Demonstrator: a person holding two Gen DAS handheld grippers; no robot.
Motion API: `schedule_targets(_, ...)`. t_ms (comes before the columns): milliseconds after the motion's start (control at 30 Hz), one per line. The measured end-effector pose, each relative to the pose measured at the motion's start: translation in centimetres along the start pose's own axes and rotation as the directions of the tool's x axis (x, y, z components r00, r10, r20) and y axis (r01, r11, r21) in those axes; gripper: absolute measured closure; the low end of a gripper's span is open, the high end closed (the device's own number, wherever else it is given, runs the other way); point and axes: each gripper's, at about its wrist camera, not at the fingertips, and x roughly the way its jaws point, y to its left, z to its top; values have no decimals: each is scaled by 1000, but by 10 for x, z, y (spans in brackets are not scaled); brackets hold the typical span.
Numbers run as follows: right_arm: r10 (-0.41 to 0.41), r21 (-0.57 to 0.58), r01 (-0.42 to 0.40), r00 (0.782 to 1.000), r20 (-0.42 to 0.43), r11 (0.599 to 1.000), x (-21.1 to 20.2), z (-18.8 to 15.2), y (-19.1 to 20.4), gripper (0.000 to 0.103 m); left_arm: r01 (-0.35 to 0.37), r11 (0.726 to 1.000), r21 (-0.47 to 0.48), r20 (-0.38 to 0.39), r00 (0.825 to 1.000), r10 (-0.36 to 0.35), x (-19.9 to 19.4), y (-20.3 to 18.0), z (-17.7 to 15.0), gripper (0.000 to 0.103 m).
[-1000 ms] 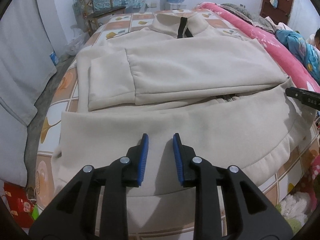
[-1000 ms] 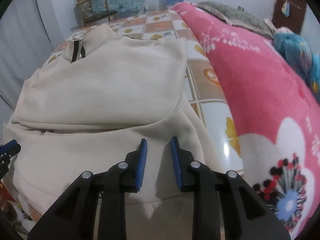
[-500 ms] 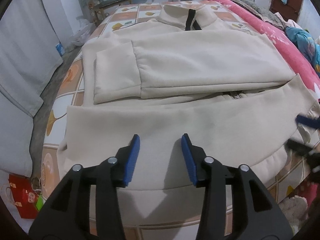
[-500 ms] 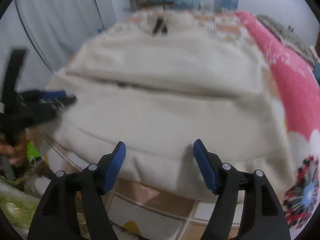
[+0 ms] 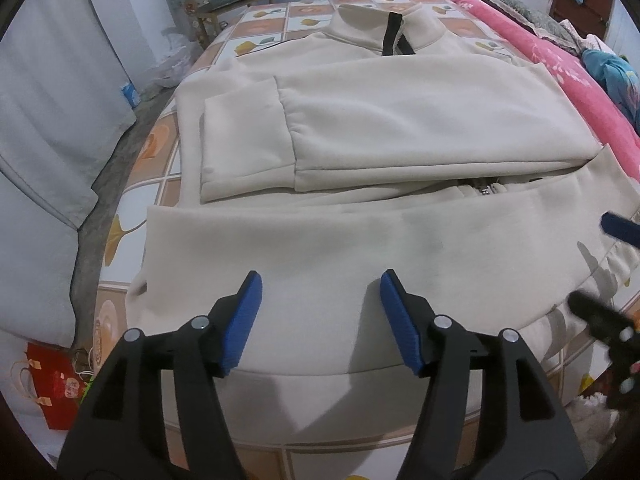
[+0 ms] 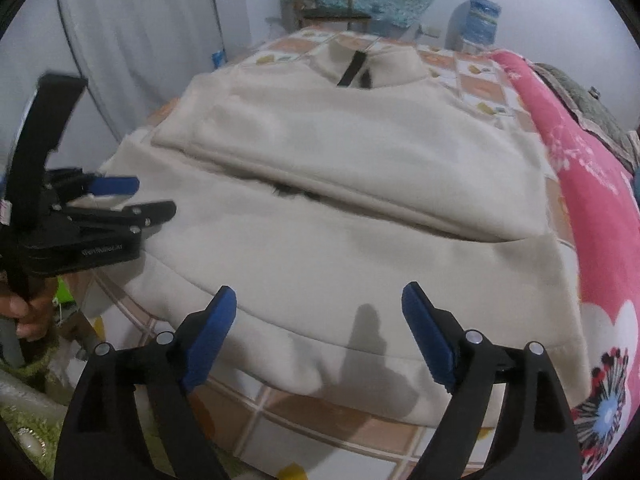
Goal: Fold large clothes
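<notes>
While the bed (image 5: 256, 36) with its tiled orange-and-white cover fills most of both views, a pink floral blanket (image 6: 592, 184) runs along its right side. Spread flat on the bed lies the cream zip-up jacket (image 5: 360, 248), collar at the far end, hem toward the cameras and hanging slightly over the near edge. Both sleeves are folded across the chest, the upper one ending in a cuff (image 5: 240, 148) on the left side, and a zipper pull (image 5: 485, 190) shows just below that sleeve.

Over the hem near its left part hovers the left gripper (image 5: 320, 316); its blue-padded fingers (image 5: 242, 320) have just been opening and stand released, with nothing pinched between them. Nearer the hem's right part is the right gripper (image 6: 318, 332), whose fingers (image 6: 428, 336) have likewise just been spreading wide and grasp no cloth. A hand (image 6: 28, 312) holds the left gripper's handle at the left edge of the right wrist view.
</notes>
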Motion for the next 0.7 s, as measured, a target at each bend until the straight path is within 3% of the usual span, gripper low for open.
schedule_targets(100,-33,-15,33,999,-38,999,14,-7,5,13,-5,1000,-3,-3,1000,5,0,0,0,42)
schedule_targets(700,-48,16,48,999,-8,999,2,12,-5,13,-23,1000,8,-10,1000,23,0,1,2,33)
